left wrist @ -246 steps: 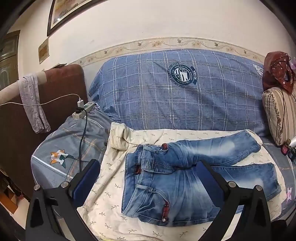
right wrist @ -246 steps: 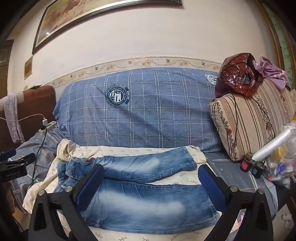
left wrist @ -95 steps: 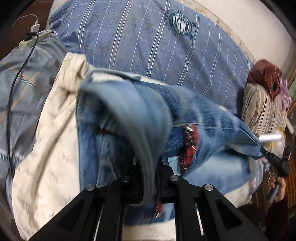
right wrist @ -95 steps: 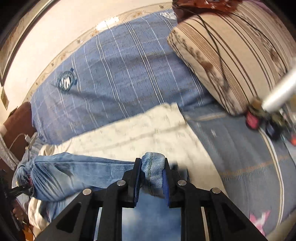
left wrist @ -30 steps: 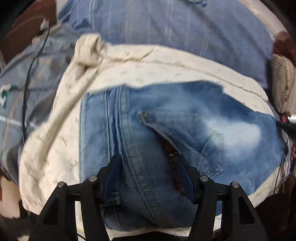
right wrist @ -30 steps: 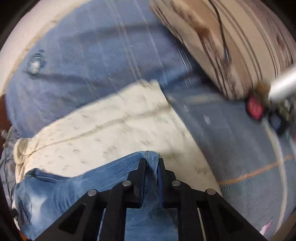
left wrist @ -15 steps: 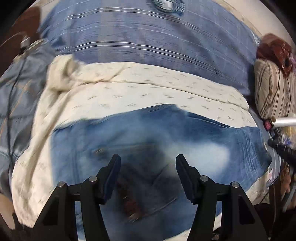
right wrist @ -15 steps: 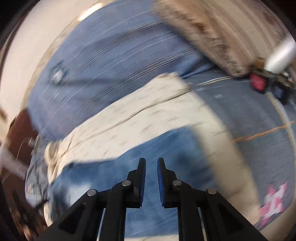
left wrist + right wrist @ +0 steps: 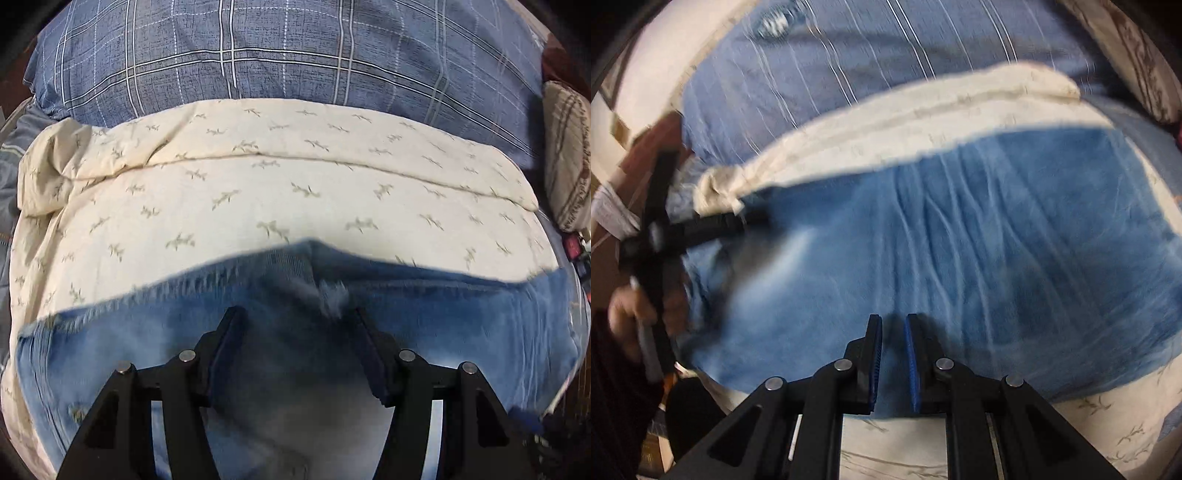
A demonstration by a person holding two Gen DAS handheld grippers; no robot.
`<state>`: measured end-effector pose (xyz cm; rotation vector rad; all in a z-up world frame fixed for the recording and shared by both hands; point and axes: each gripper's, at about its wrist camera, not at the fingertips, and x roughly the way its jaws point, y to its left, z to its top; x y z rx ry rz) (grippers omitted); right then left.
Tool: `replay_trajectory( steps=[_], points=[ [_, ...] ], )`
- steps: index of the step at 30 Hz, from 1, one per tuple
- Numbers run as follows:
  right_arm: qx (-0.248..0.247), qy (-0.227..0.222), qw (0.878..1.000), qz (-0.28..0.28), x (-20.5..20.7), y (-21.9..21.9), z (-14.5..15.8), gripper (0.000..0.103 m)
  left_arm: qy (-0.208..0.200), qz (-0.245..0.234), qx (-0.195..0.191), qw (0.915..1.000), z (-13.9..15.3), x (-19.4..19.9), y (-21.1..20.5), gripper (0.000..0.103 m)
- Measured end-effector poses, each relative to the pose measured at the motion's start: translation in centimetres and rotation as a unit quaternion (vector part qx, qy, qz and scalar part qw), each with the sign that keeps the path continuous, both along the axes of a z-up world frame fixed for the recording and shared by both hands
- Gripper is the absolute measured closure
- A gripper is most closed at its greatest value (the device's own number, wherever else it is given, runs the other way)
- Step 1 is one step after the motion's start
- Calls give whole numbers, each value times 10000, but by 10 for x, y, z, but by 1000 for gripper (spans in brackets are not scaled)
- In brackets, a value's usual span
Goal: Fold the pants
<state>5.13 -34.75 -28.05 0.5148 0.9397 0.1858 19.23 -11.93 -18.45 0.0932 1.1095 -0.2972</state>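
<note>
The blue jeans [image 9: 461, 325] lie flat on a cream sheet [image 9: 295, 192], folded lengthwise into one long band. In the left wrist view my left gripper [image 9: 299, 325] hovers over the denim, jaws open and empty. In the right wrist view the jeans [image 9: 979, 229] fill the middle. My right gripper [image 9: 893, 328] is just above the near edge of the denim, jaws a narrow gap apart with nothing between them. The left gripper [image 9: 746, 221] shows at the left in that view, over the jeans' far end.
A blue plaid cushion [image 9: 280, 51] backs the sofa behind the sheet. A striped beige pillow [image 9: 569, 155] lies at the right end. Small red and dark items [image 9: 572, 247] sit by that pillow. A brown armrest [image 9: 646, 147] stands at the left.
Both grippers have let go of the jeans, which now lie flat. The left gripper moved nearer the denim. The right gripper swung left over the jeans and opened slightly.
</note>
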Motion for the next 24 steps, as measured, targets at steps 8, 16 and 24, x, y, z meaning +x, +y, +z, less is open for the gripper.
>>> replay_trajectory(
  steps=[8,16,24],
  points=[
    [-60,77,9997,242,-7,0,9,86,-6,77,-374,9993,15,9,18,44],
    [-9,-1396,9817,1298,52,51,87,76,-512,-238,-11,9984,53,-77,110,43],
    [-589,-1470,9624,2206,133,124,102,23,-305,-164,-31,9994,29,-108,157,43]
  ],
)
